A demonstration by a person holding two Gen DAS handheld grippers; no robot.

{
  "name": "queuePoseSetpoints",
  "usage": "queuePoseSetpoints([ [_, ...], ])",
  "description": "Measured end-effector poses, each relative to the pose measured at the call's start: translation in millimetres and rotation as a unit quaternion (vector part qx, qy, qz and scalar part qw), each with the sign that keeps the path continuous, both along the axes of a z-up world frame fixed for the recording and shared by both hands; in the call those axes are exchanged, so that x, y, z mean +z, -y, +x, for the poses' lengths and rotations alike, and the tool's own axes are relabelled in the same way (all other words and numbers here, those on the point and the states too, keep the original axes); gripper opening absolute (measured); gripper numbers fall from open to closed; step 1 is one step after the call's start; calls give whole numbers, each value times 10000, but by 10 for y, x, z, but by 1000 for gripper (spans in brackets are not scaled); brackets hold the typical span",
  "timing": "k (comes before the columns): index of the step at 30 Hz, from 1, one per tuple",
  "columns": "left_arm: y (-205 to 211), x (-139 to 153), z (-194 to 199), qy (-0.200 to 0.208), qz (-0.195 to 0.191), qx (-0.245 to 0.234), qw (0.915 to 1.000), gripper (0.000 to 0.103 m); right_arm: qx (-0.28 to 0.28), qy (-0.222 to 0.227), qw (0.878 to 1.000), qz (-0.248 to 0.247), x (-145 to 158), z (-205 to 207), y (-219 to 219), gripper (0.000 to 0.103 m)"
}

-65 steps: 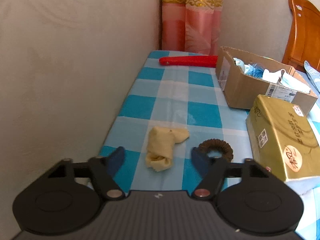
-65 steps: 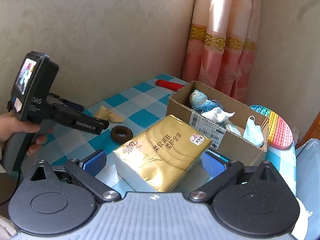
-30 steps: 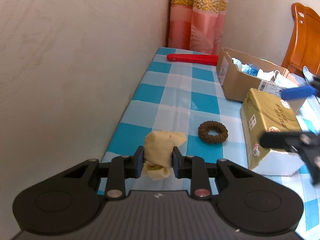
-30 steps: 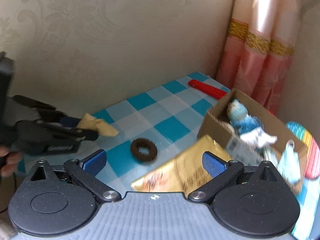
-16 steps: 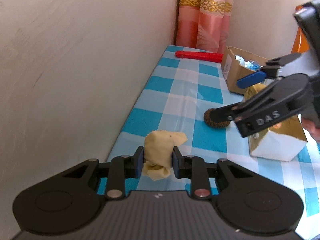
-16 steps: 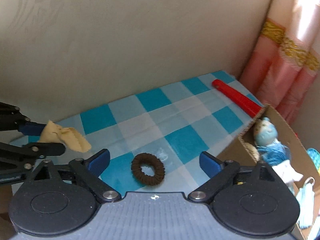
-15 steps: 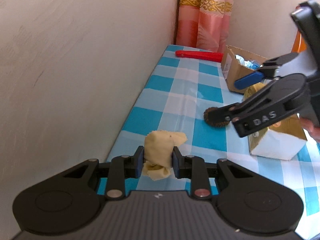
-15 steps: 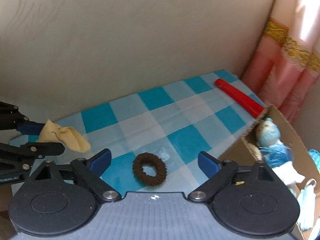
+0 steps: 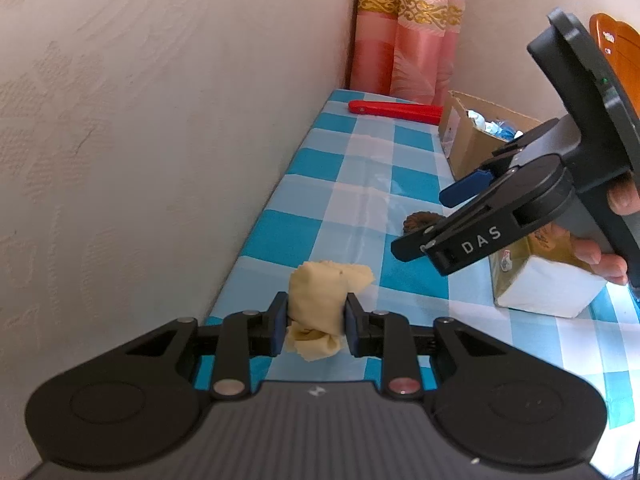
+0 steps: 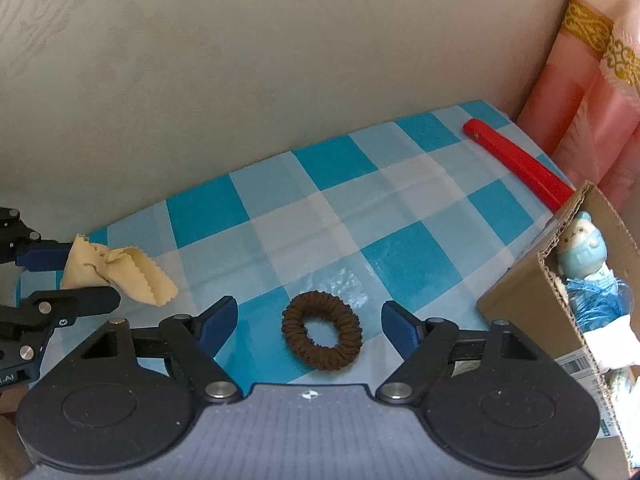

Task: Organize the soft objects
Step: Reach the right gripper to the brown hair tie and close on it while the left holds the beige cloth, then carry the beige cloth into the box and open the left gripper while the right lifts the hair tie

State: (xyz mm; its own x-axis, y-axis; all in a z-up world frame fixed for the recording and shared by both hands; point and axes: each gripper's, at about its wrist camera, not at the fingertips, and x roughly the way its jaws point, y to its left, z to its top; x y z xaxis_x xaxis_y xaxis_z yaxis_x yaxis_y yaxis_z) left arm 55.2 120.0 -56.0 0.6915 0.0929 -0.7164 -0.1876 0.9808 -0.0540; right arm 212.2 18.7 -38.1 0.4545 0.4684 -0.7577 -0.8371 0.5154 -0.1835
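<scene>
My left gripper (image 9: 316,322) is clamped on the yellow cloth (image 9: 320,312) near the wall. My right gripper (image 10: 310,318) hangs spread wide around the brown scrunchie (image 10: 322,330) on the checked tablecloth (image 10: 340,208), cardboard box (image 10: 532,292) just right.

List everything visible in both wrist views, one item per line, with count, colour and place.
cloth: 1, pale yellow, pinched in the left gripper near the wall
hair tie: 1, brown, on the tablecloth between the right gripper's open fingers
cardboard box: 1, brown, right side, holding a blue plush toy
tissue pack: 1, gold and white, beside the box
red tool: 1, far end near the curtain
tablecloth: 1, blue and white check
left gripper: 1, black
right gripper: 1, black, blue pads
</scene>
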Motion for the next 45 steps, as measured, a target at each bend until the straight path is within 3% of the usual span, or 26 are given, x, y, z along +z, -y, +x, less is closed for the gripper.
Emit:
queuePoseSetpoints([
  [5, 7, 6, -6, 11, -11, -4, 10000, 27, -119, -160, 9998, -12, -37, 51, -23, 83],
  [12, 2, 13, -24, 14, -33, -15, 10000, 27, -113, -231, 9995, -190, -105, 27, -93, 74],
  [19, 0, 16, -35, 7, -51, -13, 10000, 27, -149, -221, 9995, -195, -80, 3, -99, 50],
  [35, -4, 18, -54, 31, -68, -36, 10000, 27, -300, -223, 9991, -183, -56, -32, -98, 43],
  [45, 32, 52, -94, 16, -22, -168, 9999, 27, -186, -128, 9997, 103, 133, -292, 68, 42],
])
